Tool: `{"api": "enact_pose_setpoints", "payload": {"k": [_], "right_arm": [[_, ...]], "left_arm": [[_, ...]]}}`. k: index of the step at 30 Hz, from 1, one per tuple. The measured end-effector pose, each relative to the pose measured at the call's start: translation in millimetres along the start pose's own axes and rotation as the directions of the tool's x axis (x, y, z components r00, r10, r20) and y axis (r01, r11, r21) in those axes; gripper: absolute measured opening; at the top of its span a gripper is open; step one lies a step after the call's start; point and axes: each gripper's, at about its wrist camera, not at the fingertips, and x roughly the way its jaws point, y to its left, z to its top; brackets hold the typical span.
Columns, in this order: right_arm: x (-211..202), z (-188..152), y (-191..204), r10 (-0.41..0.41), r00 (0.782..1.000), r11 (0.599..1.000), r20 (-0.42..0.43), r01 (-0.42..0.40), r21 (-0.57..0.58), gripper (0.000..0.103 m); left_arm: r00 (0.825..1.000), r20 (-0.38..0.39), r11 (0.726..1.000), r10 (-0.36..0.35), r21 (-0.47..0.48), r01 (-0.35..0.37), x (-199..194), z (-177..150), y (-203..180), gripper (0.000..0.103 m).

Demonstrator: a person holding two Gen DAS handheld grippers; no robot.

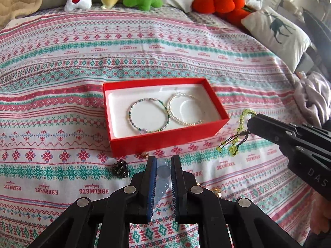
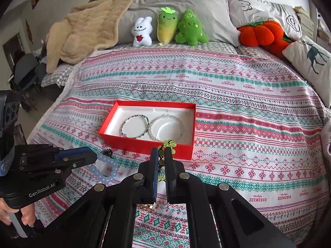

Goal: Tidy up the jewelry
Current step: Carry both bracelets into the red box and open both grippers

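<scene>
A red box [image 1: 165,138] with a white lining lies on the bed and holds a green-beaded bracelet [image 1: 149,113] and a pearl bracelet [image 1: 184,109]. It also shows in the right wrist view [image 2: 144,145]. My left gripper [image 1: 163,165] is shut on a pale blue bead bracelet [image 1: 163,173], which hangs from it in the right wrist view [image 2: 103,168], just in front of the box. My right gripper [image 2: 162,155] is shut on a yellow-green bead bracelet [image 2: 168,143], which dangles to the right of the box in the left wrist view [image 1: 238,132].
A small dark piece of jewelry [image 1: 120,168] and a small gold piece [image 1: 216,191] lie on the patterned bedspread [image 1: 62,82] near the box. Plush toys [image 2: 165,29], an orange pumpkin cushion [image 2: 260,34] and pillows line the head of the bed.
</scene>
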Motion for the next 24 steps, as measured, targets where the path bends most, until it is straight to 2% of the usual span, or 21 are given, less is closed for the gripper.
{"api": "enact_pose_setpoints", "payload": {"k": [12,18,22,24], "right_arm": [[2,29,-13,0.017,0.997,0.996,0.077,-0.024,0.088,0.006],[14,44,-19,-0.022,0.992,0.995,0.128,0.009,0.100,0.006],[21,50,-28,-0.029,0.990,0.991,0.138,0.010,0.136,0.006],[25,51,-32,-0.037,0.990,0.988,0.134,0.017,0.151,0.006]], "left_arm": [[0.994,0.092,0.995,-0.065,-0.065,0.071,-7,36,-5,0.008],[0.981,0.157,0.991,-0.113,-0.059,0.124,2,51,-6,0.008],[0.978,0.157,0.988,-0.139,-0.052,0.148,20,57,-1,0.008],[0.981,0.147,0.990,-0.123,-0.044,0.131,32,58,3,0.008]]}}
